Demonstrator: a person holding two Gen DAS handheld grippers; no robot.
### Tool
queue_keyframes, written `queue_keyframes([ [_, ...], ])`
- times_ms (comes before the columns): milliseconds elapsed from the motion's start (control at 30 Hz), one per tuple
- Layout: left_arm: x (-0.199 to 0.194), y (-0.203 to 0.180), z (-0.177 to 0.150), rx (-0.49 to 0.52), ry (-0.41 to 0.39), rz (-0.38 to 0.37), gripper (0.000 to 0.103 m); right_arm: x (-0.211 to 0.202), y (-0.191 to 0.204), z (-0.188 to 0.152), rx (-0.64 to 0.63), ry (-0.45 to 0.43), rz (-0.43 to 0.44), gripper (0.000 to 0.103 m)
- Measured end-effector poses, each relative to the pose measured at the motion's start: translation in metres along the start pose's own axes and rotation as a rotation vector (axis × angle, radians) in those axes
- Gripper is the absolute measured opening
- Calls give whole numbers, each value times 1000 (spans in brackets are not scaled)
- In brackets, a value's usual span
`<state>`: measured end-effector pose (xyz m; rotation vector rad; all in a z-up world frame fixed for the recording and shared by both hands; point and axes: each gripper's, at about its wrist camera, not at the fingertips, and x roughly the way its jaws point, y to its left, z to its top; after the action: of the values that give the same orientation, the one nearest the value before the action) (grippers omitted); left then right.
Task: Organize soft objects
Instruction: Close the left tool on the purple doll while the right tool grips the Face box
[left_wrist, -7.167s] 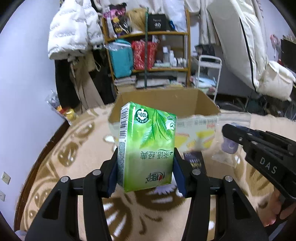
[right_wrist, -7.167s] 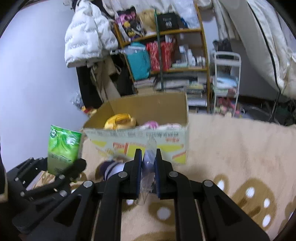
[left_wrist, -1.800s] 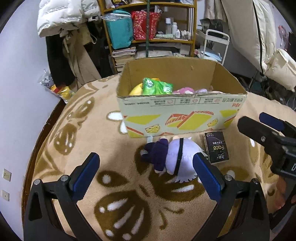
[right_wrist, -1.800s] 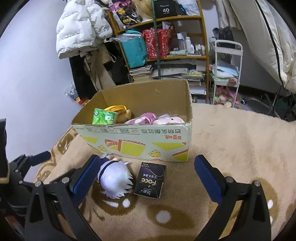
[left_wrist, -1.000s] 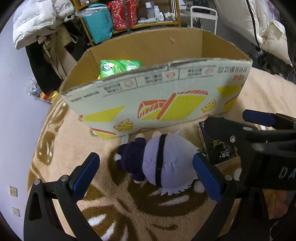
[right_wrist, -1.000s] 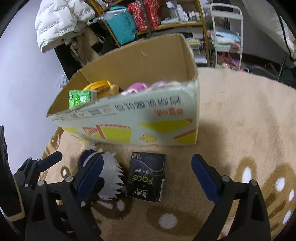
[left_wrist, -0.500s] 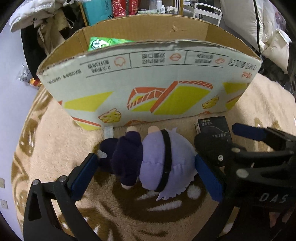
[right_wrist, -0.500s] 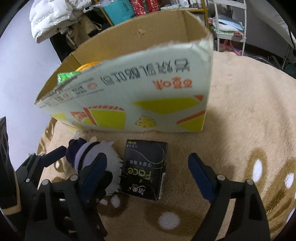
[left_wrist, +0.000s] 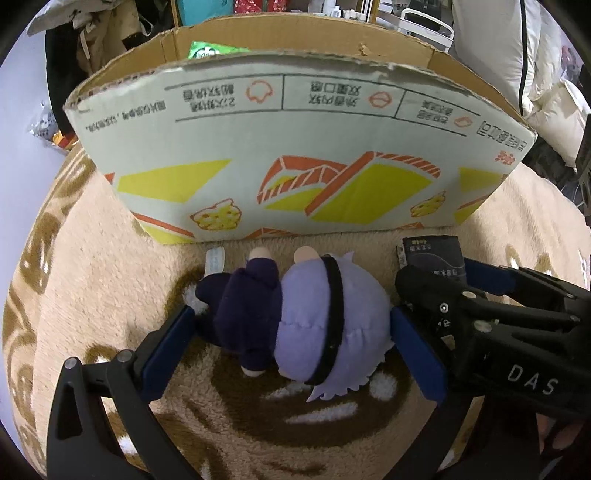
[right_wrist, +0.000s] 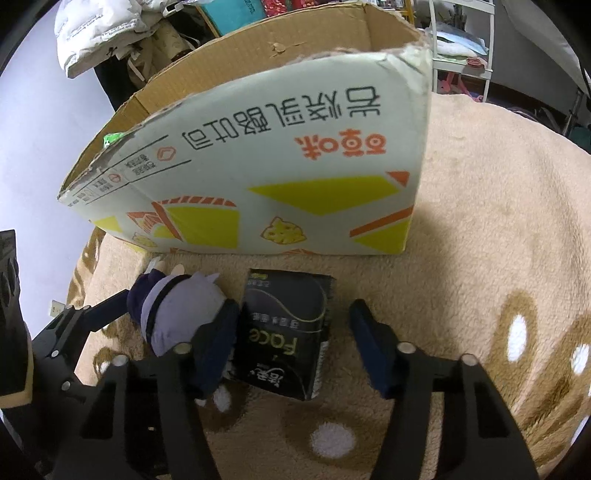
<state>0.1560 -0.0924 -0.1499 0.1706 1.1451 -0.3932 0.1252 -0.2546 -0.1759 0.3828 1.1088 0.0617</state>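
A purple and navy plush doll (left_wrist: 295, 314) lies on the beige rug in front of the cardboard box (left_wrist: 295, 147). My left gripper (left_wrist: 291, 350) is open, its blue pads on either side of the doll. A black tissue pack (right_wrist: 286, 332) marked "Face" lies right of the doll (right_wrist: 177, 310). My right gripper (right_wrist: 295, 343) is open around the pack, its left pad between the pack and the doll. A green tissue pack (left_wrist: 210, 51) shows inside the box. The right gripper (left_wrist: 480, 314) shows at the right of the left wrist view.
The box (right_wrist: 258, 166) stands close ahead of both grippers on the patterned rug (right_wrist: 498, 240). Behind it are shelves, hanging clothes (right_wrist: 110, 33) and a white cart (right_wrist: 461, 44). The rest of the box's contents are hidden by its front wall.
Both grippers have come down and forward. The left now straddles the doll, the right straddles the black tissue pack. Both stay open.
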Motion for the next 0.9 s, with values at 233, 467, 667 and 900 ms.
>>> queue_keyframes([
  [233, 8, 11, -3, -17, 20, -25, 103, -3, -1, 3, 4, 6, 21, 53],
  [467, 14, 5, -2, -13, 15, 6, 102, -4, 5, 3, -18, -9, 14, 52],
  [667, 11, 11, -1, -36, 8, -8, 99, -11, 6, 1, -28, -34, 2, 52],
  [900, 0, 15, -10, -38, -20, 10, 99, -25, 3, 0, -44, -69, -6, 52],
])
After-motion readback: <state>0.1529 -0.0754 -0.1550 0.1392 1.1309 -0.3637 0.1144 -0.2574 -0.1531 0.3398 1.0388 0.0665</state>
